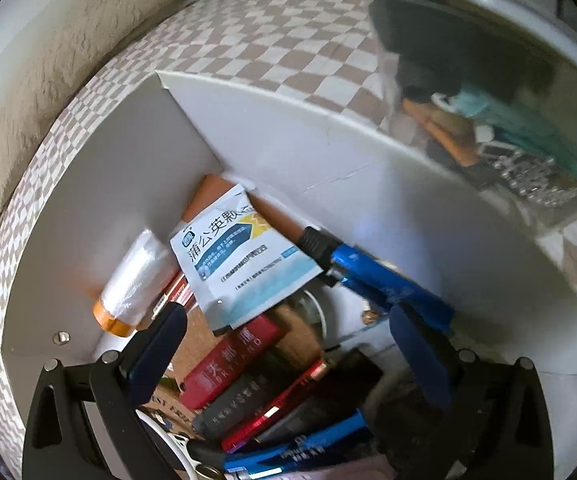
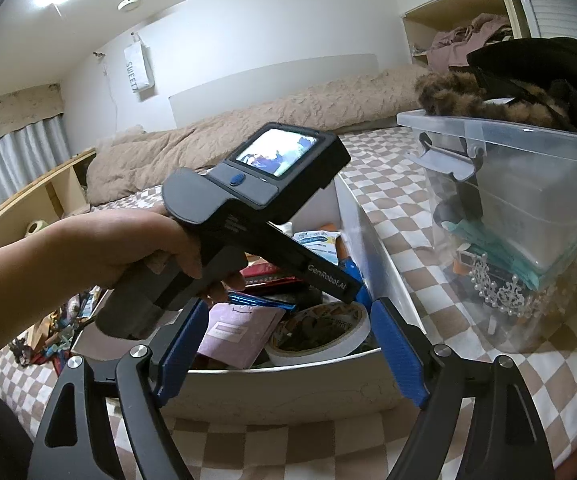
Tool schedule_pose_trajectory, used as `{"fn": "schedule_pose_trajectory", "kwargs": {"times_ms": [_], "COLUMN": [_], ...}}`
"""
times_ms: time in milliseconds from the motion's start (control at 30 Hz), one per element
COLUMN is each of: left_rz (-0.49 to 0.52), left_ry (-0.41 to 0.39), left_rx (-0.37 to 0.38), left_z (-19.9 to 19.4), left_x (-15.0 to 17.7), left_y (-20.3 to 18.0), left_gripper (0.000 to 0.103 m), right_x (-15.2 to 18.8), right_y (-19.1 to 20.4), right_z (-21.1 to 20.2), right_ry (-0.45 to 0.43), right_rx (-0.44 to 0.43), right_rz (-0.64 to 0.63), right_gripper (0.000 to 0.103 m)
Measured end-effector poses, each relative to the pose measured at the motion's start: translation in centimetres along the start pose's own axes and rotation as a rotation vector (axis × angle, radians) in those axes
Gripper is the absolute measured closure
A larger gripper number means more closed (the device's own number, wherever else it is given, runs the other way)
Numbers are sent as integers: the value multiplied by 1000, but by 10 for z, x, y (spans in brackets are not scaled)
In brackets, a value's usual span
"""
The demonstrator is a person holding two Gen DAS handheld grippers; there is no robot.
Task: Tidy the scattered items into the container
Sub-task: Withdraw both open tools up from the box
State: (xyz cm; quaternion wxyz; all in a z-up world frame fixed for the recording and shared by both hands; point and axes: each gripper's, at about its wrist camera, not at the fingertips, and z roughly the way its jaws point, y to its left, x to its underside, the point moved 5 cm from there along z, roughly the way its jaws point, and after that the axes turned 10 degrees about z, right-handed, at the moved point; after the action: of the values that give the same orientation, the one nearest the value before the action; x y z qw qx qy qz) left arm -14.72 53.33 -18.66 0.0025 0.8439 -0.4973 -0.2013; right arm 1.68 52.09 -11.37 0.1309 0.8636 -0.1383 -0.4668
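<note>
At the bottom of the left wrist view, the left gripper [image 1: 288,344] is hanging inside the white box [image 1: 368,168] with its fingers spread wide and nothing between them. Directly beneath the gap, the container's contents are lying in a heap: a red pack [image 1: 228,360] and, lower in the frame, a blue pen [image 1: 300,446]. Just beyond the fingertips, toward mid-frame, a white and blue sachet [image 1: 244,264] is resting on top of the pile, tilted, its long axis running from lower left to upper right. To its left a clear-wrapped roll [image 1: 128,280] is leaning into the box's corner. Which item is due next cannot be told; the sachet is already lying in the container and looks released.

In the right wrist view, the right gripper [image 2: 288,348] is hovering outside the box's near wall at lower centre, its fingers also parted and empty. A tape roll [image 2: 320,332] and a lilac card [image 2: 240,332] are sitting just past that wall. The left tool is much nearer the contents. The box walls are closing in on the left gripper from left and top, so open room seems to lie upward, out of the box. A clear plastic bin [image 2: 520,208] is standing at the right of the frame, apart from the box, on the checkered sheet [image 2: 400,232]. Loose items [image 2: 56,336] are waiting at the left edge.
</note>
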Motion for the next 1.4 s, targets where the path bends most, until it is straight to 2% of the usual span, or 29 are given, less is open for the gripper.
{"fn": "schedule_pose_trajectory", "kwargs": {"times_ms": [100, 267, 533, 600, 700, 900, 1400], "left_rz": [-23, -54, -148, -166, -184, -218, -312], "left_ry": [-32, -84, -176, -186, -211, -284, -464], "left_rx": [35, 32, 82, 94, 112, 133, 83], "left_z": [-11, -32, -54, -63, -76, -103, -186], "left_x": [5, 13, 22, 30, 41, 63, 130], "left_y": [-5, -5, 27, 28, 29, 33, 48], "left_gripper": [1, 1, 0, 0, 0, 0, 0], "right_x": [1, -1, -13, -16, -19, -19, -17], "right_y": [2, 6, 7, 7, 11, 22, 56], "right_z": [3, 0, -22, -26, -32, -42, -76], "right_ry": [-1, 17, -28, -40, -63, -77, -104], "right_rx": [23, 30, 50, 57, 78, 97, 103], "right_rz": [-28, -27, 5, 6, -2, -16, -42], "right_gripper": [20, 20, 19, 8, 0, 0, 0]}}
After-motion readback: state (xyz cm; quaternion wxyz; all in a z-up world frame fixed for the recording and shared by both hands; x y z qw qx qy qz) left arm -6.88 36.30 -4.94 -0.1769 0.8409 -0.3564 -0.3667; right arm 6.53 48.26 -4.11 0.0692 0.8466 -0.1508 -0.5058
